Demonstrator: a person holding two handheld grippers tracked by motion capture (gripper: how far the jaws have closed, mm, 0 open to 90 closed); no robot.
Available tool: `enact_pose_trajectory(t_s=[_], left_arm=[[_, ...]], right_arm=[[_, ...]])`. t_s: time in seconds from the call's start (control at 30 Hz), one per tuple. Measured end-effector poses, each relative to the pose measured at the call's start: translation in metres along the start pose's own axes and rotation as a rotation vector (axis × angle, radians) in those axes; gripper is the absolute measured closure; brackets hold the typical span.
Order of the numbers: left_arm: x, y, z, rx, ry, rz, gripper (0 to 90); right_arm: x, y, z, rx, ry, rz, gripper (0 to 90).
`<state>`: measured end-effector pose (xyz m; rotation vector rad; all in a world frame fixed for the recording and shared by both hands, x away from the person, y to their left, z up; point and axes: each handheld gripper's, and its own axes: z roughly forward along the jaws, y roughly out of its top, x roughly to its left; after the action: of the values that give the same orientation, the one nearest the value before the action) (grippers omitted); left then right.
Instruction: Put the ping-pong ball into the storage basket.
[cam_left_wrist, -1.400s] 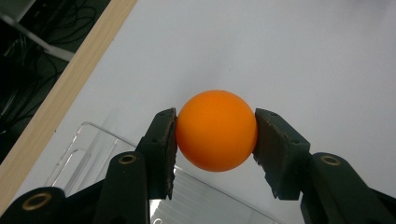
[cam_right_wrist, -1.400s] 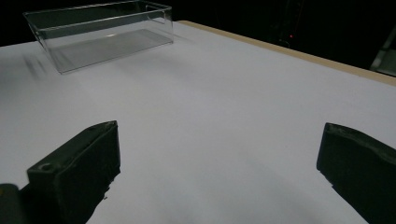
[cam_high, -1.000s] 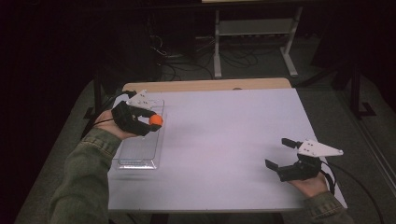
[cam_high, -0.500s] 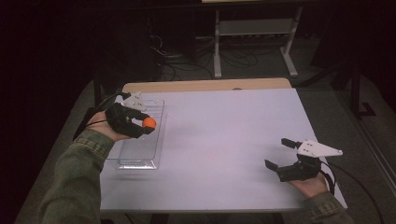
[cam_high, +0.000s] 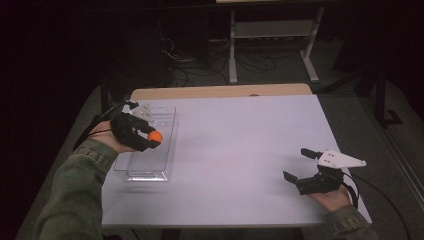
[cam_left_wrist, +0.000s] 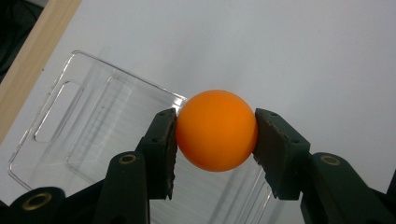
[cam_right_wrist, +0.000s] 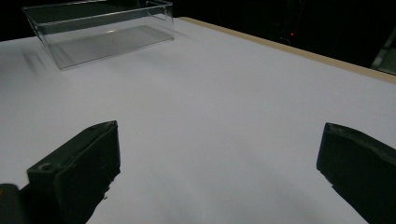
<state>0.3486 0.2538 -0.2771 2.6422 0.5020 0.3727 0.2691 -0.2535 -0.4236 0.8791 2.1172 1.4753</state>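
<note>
Your left gripper (cam_left_wrist: 216, 136) is clamped on the orange ball (cam_left_wrist: 216, 130), one pad on each side at its widest, so it sits secure. You hold it above the clear bin (cam_high: 146, 145) at the table's (cam_high: 240, 150) left edge, likely so it drops inside when released. Your right gripper (cam_high: 306, 166) rests low near the right front corner, jaws wide apart and empty, well clear of the bin.
</note>
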Motion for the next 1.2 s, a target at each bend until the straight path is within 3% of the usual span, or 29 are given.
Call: enact_pose_trajectory(t_s=[0.2, 0.67, 1.2], left_arm=[[0.001, 0.000, 0.002, 0.030, -0.027, -0.001, 51.2], [-0.001, 0.002, 0.011, 0.120, -0.041, 0.011, 51.1], [-0.003, 0.000, 0.024, 0.165, -0.078, 0.022, 51.1]], right_arm=[[0.000, 0.000, 0.000, -0.001, 0.001, -0.002, 0.0], [0.001, 0.000, 0.000, 0.004, 0.002, -0.002, 0.0], [0.001, 0.000, 0.000, 0.007, 0.002, -0.005, 0.0]])
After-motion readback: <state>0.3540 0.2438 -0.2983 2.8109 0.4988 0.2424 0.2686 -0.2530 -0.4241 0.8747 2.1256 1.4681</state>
